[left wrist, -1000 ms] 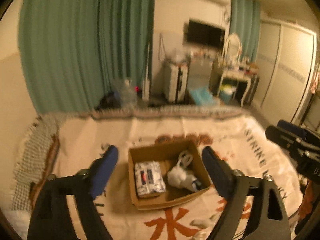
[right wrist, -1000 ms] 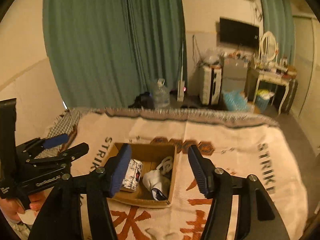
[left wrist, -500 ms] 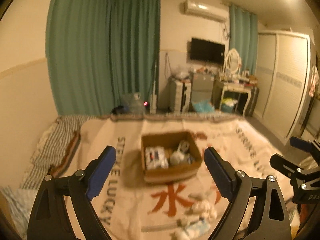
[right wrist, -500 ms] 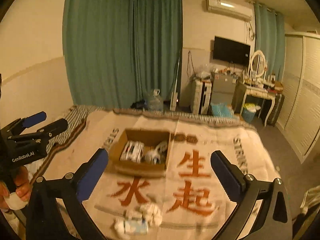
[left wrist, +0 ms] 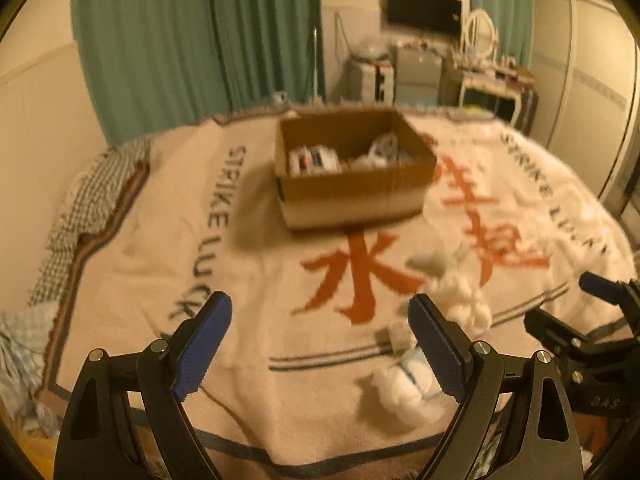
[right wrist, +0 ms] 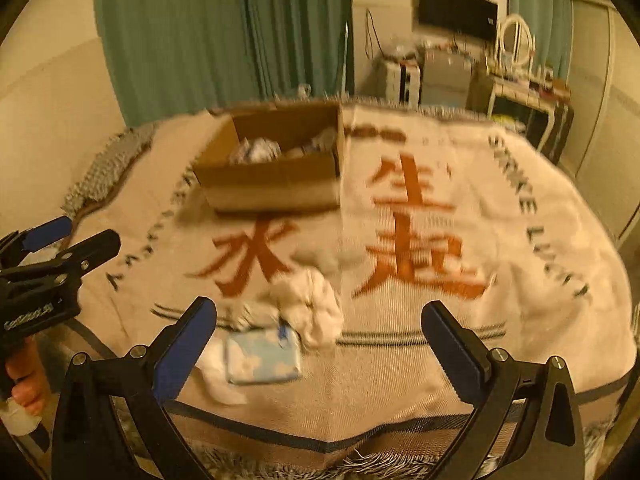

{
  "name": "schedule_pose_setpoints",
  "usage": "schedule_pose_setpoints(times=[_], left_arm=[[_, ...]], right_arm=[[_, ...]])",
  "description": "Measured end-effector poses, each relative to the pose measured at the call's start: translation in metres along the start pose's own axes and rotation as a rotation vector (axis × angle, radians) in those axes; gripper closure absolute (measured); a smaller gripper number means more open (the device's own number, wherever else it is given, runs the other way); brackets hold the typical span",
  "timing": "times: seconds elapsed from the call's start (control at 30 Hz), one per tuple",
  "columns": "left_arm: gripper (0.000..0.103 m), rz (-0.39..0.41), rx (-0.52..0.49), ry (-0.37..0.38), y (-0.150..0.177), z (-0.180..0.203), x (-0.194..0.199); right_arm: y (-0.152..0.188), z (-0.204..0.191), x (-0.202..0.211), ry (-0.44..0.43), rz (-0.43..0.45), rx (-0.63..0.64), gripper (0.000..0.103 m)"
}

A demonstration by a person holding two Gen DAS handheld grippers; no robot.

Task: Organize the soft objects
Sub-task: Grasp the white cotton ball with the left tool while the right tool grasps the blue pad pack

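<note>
We hold our left gripper point(left wrist: 320, 344) and right gripper point(right wrist: 320, 344) wide open and empty, because the blue cloud-print packet point(right wrist: 262, 356) and white socks point(right wrist: 308, 304) at lower centre must go in the cardboard box point(right wrist: 276, 188) up top.

Home bedroom. Bed point(right wrist: 520, 280) under printed blanket point(left wrist: 248, 240), green curtains point(left wrist: 192, 40) along wall, wall-mounted TV point(left wrist: 424, 10), dressing table point(left wrist: 492, 76) with oval mirror point(left wrist: 482, 28), wardrobe doors point(left wrist: 588, 64) at right, cluttered storage units beneath TV.
</note>
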State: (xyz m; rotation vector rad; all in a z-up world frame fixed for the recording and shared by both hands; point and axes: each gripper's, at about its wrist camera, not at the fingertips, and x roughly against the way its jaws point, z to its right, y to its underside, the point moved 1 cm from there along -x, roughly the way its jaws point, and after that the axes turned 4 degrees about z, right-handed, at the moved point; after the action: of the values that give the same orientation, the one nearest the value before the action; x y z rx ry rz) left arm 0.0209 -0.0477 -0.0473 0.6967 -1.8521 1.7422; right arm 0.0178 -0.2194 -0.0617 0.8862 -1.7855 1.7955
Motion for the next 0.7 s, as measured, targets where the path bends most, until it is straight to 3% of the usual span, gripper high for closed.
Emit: schedule_pose_setpoints(times=[0.17,0.37,0.47,0.63,0.7], left_arm=[[0.014,-0.088,0.01,0.043,0.039,0.017,-0.026],[0.022,-0.211,-0.011,0.119,0.077,0.032,-0.046],[0.032,-0.235,-0.035,0.152,0.086,0.04,-0.055],[0.067,-0.188,-0.047,0.236,0.088,0.043,-0.056],[0.07,-0.184,-0.038,0.252,0.087,0.039,-0.055]], right_arm=[[0.019,0.006,-0.035,0.009,-0.064,-0.003,0.0],[0.029,0.01,-0.062,0.002,-0.113,-0.039,0.001],[0.032,0.016,-0.066,0.01,-0.121,-0.067,0.001],[0.033,0.016,-0.066,0.013,-0.129,-0.071,0.001],[0.032,0.012,-0.063,0.012,-0.128,-0.064,0.0]])
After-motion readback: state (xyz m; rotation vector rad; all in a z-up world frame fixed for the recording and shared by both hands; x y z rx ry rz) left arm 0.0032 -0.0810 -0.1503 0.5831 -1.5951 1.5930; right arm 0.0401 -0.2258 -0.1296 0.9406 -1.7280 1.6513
